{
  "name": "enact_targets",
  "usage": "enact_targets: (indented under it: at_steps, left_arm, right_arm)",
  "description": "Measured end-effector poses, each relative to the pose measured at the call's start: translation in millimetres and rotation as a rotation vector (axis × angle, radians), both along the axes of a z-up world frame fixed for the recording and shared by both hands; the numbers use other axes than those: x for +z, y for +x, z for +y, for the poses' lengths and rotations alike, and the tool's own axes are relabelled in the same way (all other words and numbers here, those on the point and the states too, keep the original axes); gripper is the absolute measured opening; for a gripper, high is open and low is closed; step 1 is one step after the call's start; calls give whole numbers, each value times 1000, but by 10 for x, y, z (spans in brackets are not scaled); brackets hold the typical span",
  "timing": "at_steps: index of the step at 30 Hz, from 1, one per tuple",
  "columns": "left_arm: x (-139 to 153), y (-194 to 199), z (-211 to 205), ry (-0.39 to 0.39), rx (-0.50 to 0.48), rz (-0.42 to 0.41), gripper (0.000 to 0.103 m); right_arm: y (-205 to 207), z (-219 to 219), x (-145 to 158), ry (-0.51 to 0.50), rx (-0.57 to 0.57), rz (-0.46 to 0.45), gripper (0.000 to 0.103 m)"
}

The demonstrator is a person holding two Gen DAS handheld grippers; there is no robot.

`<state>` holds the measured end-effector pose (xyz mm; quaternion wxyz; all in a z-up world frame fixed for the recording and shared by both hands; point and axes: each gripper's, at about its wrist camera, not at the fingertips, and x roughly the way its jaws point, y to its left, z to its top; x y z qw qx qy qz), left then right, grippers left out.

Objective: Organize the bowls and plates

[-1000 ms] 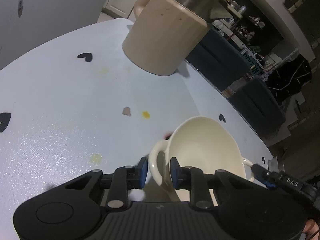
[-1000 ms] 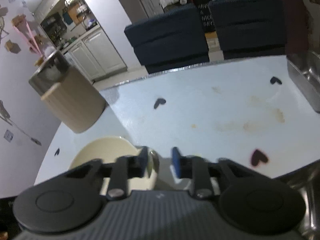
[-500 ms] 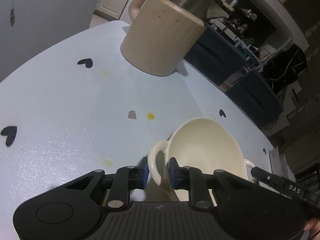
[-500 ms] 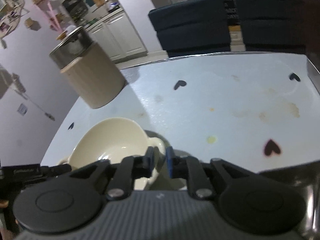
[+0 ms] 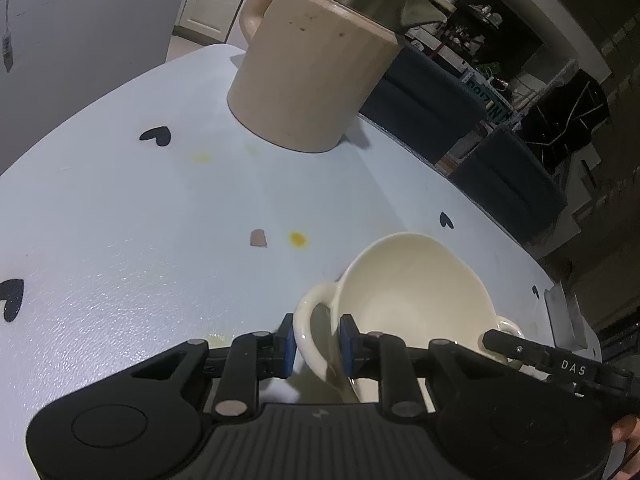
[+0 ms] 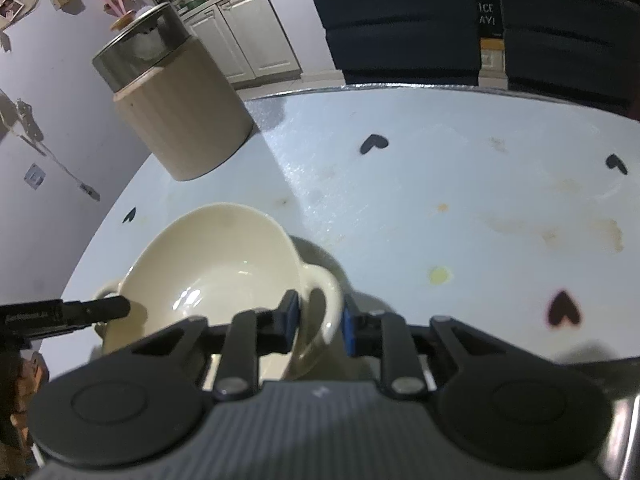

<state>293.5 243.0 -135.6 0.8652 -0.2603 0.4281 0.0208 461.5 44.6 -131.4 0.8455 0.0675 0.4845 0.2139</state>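
A cream bowl [image 5: 416,292] [image 6: 216,264] with a loop handle on each side rests on the white table [image 5: 120,220] [image 6: 440,184]. My left gripper [image 5: 317,340] is shut on one handle, with a blue pad against each side of the loop. My right gripper [image 6: 319,316] straddles the opposite handle, and its pads stand just off the loop, so it is open. One black finger [image 5: 520,350] of the right gripper shows at the bowl's far handle in the left wrist view. A left finger [image 6: 80,310] shows likewise in the right wrist view.
A tall beige canister [image 5: 312,80] [image 6: 180,120] with a metal lid stands at the table's far side. Dark padded chairs [image 6: 400,28] line the far edge. A metal tray corner [image 5: 564,316] lies by the bowl. Black hearts and yellow stains mark the tabletop.
My right gripper has moved in toward the bowl, its jaws have widened, and the handle now sits between its pads. The left gripper has kept its hold on the other handle.
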Motion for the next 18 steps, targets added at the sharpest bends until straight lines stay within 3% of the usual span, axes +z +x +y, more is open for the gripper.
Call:
enact_targets:
  at_steps: [5,18]
  left_arm:
    - [-12,-10,12,-7,-10,-11,24]
    - [197,-75,-137,76,-16,-41,24]
  right_arm:
    - [15,-45,-13,31,-13,21,25]
    - [-196,-97,60,30,-33,-51,25]
